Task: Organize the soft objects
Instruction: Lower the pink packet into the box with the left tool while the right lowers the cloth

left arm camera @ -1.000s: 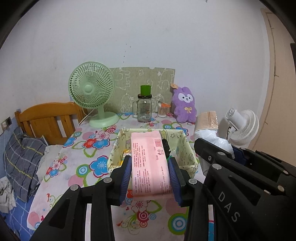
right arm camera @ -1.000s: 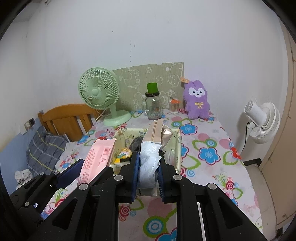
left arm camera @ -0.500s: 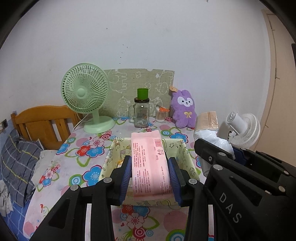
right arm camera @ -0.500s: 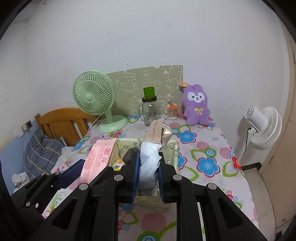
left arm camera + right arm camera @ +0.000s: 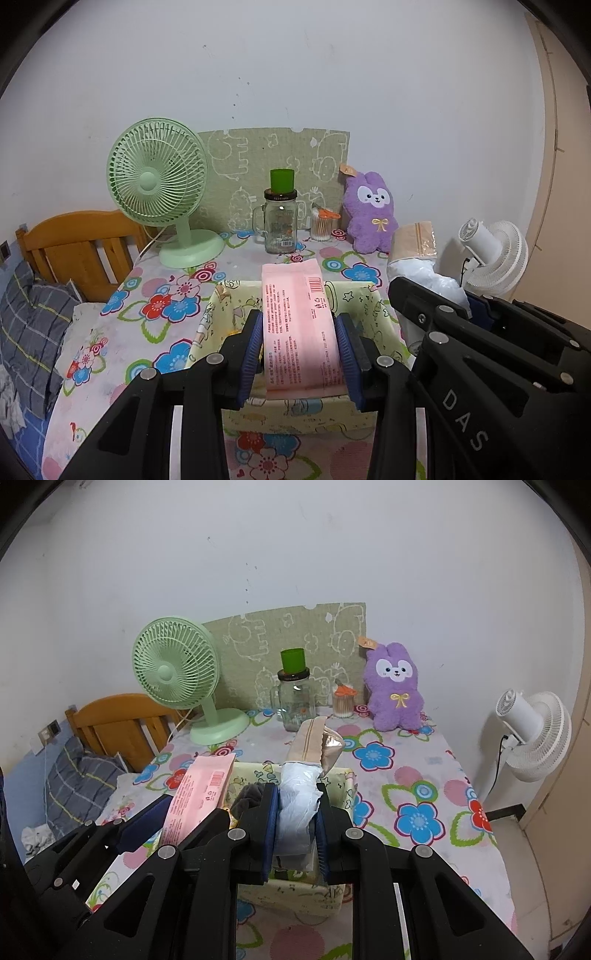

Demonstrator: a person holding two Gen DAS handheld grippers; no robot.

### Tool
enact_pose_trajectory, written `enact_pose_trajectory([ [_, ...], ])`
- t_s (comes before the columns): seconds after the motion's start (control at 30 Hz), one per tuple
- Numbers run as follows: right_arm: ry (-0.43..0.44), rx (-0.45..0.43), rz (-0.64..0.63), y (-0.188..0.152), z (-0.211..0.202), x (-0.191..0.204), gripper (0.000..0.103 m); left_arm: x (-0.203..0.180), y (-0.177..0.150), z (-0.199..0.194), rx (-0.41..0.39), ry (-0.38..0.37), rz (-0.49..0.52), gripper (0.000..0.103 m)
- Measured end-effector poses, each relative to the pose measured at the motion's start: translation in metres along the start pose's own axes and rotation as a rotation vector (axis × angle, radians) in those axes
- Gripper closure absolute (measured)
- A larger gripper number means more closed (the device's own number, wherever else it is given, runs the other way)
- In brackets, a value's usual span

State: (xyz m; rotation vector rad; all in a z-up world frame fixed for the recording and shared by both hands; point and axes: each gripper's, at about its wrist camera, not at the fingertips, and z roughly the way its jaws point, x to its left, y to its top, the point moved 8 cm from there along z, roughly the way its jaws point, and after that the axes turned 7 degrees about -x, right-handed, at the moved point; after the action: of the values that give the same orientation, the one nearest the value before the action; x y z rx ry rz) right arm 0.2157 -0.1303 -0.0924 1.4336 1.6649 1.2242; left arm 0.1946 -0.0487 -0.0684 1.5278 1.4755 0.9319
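My left gripper (image 5: 300, 334) is shut on a flat pink packet (image 5: 297, 325) and holds it over the pale yellow fabric bin (image 5: 221, 306). A white soft pack with a beige top (image 5: 297, 805) is clamped in my right gripper (image 5: 295, 819), above the same bin (image 5: 347, 794). Something dark grey (image 5: 249, 797) lies inside the bin. From the right wrist view the pink packet (image 5: 201, 794) and the left gripper (image 5: 147, 819) show at the left. A purple plush bunny (image 5: 371, 212) sits upright at the back of the table.
On the flowered tablecloth (image 5: 166, 291) at the back stand a green desk fan (image 5: 159, 184), a glass jar with a green cup on top (image 5: 280, 221) and a cotton swab holder (image 5: 321, 227). A white fan (image 5: 532, 731) stands off the right edge, a wooden headboard (image 5: 74, 240) at the left.
Both grippers have moved forward over the table with their packs still held. The bin now lies under and close in front of them, and the fan and bunny look nearer.
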Motion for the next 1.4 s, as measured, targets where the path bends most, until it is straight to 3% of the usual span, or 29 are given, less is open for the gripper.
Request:
enact_pose_trajectory([
  [0.7, 0.045, 0.065, 0.011, -0.016, 0.056, -0.011, 0.081, 0.000, -0.016, 0.056, 0.082, -0.017, -0.001, 0.062],
  [1.03, 0.060, 0.116, -0.004, -0.034, 0.073, -0.003, 0.081, 0.016, -0.036, 0.064, 0.140, 0.031, -0.002, 0.061],
  [1.17, 0.070, 0.128, -0.013, -0.039, 0.077, 0.004, 0.081, 0.022, -0.038, 0.063, 0.142, 0.039, -0.014, 0.046],
  [1.4, 0.085, 0.154, -0.016, -0.046, 0.082, 0.011, 0.082, 0.028, -0.042, 0.062, 0.152, 0.050, -0.010, 0.033],
])
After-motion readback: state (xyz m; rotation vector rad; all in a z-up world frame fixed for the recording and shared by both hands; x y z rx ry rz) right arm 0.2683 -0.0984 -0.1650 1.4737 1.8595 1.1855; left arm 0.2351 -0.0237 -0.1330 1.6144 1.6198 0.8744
